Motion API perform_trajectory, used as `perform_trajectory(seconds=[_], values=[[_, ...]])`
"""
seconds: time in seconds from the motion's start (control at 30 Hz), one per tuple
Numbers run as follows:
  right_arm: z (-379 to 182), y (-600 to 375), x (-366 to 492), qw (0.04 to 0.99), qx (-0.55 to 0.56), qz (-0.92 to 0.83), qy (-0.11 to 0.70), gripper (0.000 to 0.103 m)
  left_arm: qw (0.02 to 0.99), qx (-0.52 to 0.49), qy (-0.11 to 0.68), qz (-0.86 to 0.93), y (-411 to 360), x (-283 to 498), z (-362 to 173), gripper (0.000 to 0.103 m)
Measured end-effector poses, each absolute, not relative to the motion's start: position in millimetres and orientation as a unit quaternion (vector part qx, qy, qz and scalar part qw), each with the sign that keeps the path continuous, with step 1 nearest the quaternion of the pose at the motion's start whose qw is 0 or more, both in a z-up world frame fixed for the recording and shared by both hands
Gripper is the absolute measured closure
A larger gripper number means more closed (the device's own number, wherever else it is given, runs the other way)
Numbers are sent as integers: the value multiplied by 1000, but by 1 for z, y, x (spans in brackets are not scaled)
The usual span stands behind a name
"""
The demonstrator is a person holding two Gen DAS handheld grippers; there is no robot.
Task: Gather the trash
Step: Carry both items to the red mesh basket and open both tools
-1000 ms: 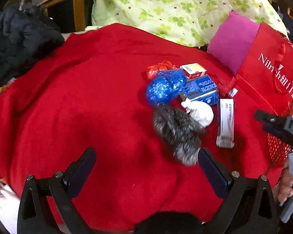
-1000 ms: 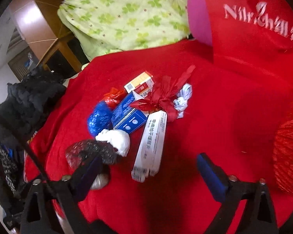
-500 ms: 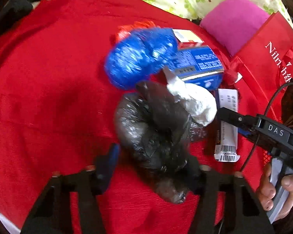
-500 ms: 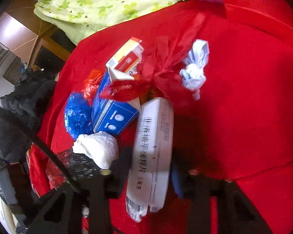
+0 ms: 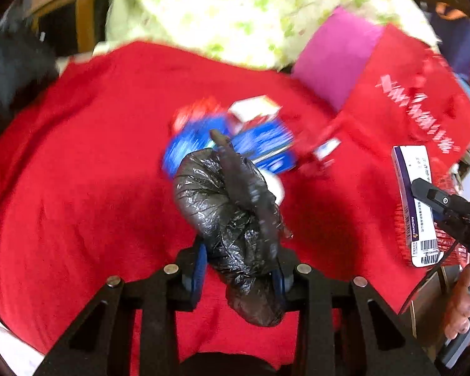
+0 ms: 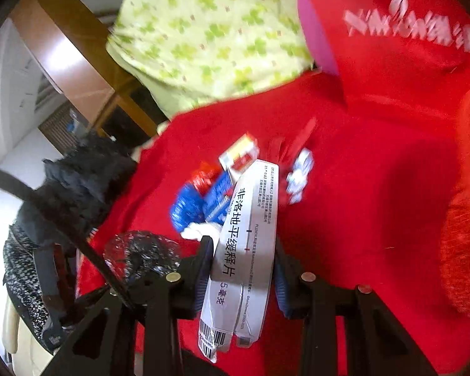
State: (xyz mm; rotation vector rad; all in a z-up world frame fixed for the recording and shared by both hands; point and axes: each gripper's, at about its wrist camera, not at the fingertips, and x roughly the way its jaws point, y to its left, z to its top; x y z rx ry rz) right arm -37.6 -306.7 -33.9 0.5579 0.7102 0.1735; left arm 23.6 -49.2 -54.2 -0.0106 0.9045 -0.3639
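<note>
While its jaws are closing, the left hand-held gripper [image 5: 239, 277] pinches a crumpled black plastic bag [image 5: 232, 216] at lower centre of the left wrist view, above the red blanket [image 5: 78, 188]. At the right edge, a white medicine box [image 5: 415, 203] sits in the other tool.

From the right wrist view, the right hand-held gripper [image 6: 241, 279] clamps that white medicine box [image 6: 247, 238] at lower centre; behind it lies a blurred pile, seemingly blue wrappers [image 6: 200, 203].
</note>
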Motion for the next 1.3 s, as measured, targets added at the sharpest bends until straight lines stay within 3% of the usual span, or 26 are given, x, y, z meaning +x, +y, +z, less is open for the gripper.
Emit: perform_trajectory(seconds=[0.17,0.37,0.63,0.7,0.73,0.77,0.8,1.03,1.3], values=[[15,-361,-104,919,271,55,280,65,894,36,368,-255,-115,-11,11,66],[30,-442,-162,921,295,-35,251,65,860,73,343,-371,-229,-32,46,65],[-12,-516,-180,892,348,-101,272,63,823,121,352,-429,-356,-38,26,62],[-25,-523,-176,882,362,-107,280,61,818,130,364,-427,-375,-35,16,56],[-32,-525,-177,880,365,-108,283,55,816,135,367,-425,-382,-34,11,45],[-35,-528,-175,879,367,-110,284,38,820,144,367,-416,-386,-31,6,40],[-36,-529,-177,880,367,-113,279,30,827,152,359,-406,-386,-34,4,35],[-15,-515,-182,908,330,-105,238,30,861,189,304,-361,-355,-50,21,31],[49,-423,-165,948,143,-148,241,30,900,193,266,-287,-268,-55,37,23]])
